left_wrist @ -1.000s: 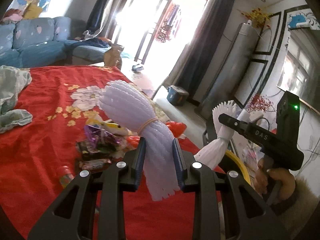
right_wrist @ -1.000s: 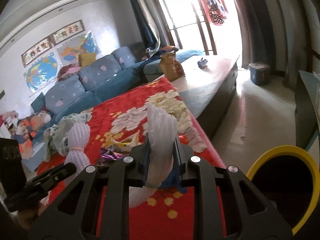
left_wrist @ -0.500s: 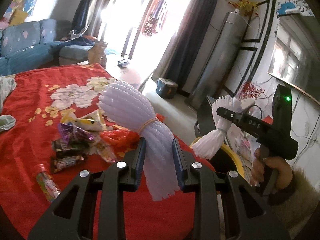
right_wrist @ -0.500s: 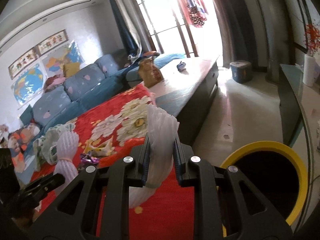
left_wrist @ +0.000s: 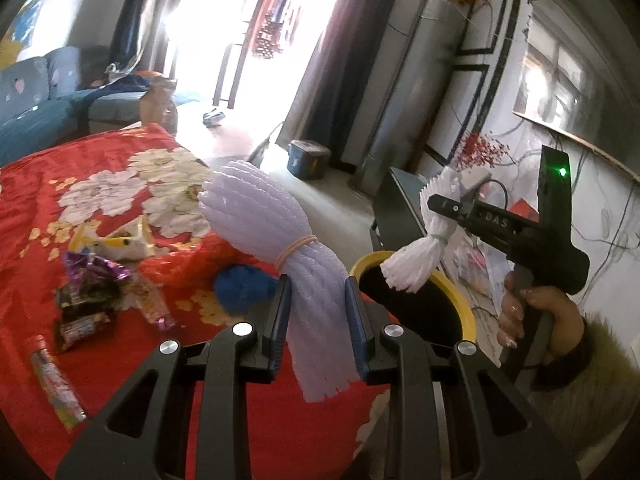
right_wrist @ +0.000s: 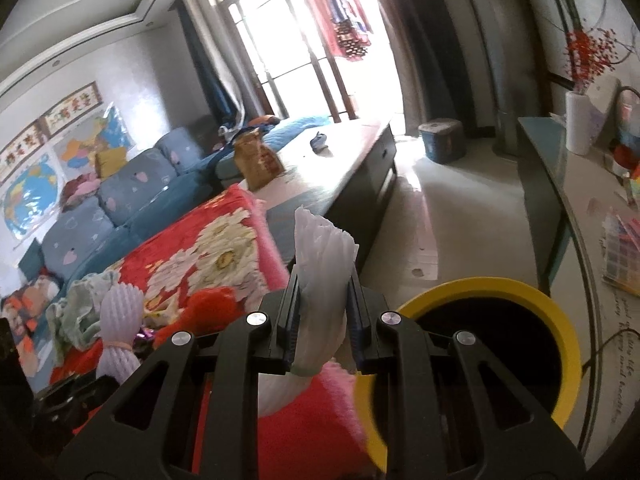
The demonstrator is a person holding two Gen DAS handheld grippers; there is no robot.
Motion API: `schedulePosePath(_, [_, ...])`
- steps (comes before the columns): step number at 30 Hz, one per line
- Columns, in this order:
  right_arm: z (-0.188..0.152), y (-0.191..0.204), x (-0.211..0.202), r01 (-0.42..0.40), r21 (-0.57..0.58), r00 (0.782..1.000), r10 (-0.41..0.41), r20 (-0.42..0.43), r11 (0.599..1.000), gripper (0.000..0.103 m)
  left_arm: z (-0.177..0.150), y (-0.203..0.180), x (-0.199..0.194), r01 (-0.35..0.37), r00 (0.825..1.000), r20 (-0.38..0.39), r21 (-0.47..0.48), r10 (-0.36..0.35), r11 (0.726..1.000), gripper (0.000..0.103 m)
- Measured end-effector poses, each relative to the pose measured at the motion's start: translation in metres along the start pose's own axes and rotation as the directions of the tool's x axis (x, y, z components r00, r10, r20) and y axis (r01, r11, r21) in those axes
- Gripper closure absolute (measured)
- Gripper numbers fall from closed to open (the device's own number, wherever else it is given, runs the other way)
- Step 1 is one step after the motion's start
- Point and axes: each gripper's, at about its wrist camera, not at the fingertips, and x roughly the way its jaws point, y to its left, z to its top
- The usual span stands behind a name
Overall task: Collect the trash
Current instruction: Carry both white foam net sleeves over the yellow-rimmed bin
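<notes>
My left gripper is shut on a pale purple foam-net bundle tied with a rubber band, held above the edge of the red flowered blanket. My right gripper is shut on a white foam-net bundle; in the left wrist view this bundle hangs over the rim of the yellow-rimmed black bin. The bin lies just right of my right gripper. The purple bundle also shows at the left of the right wrist view.
Snack wrappers, a blue pompom and a small tube lie on the blanket. A blue sofa, a low table and a side table with a white vase stand around.
Both grippers have moved right toward the bin with their bundles. The white bundle now hangs over the bin's rim, and the bin looms larger in both views.
</notes>
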Motion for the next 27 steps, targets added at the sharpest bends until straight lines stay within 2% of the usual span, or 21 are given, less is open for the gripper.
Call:
schedulePosePath(15, [-0.002, -0.045, -0.006, 0.114, 0.06, 0.993, -0.116, 0.026, 0.992, 0.088, -0.003, -0.049, 0.041, 0.071, 0.996, -0.068, 0.124, -0.063, 0.99, 0.077])
schedulePosePath(27, [-0.003, -0.082, -0.008, 0.193, 0.11, 0.98, -0.198, 0.035, 0.975, 0.088, -0.007, -0.078, 0.073, 0.122, 0.988, -0.113, 0.187, -0.102, 0.975, 0.077])
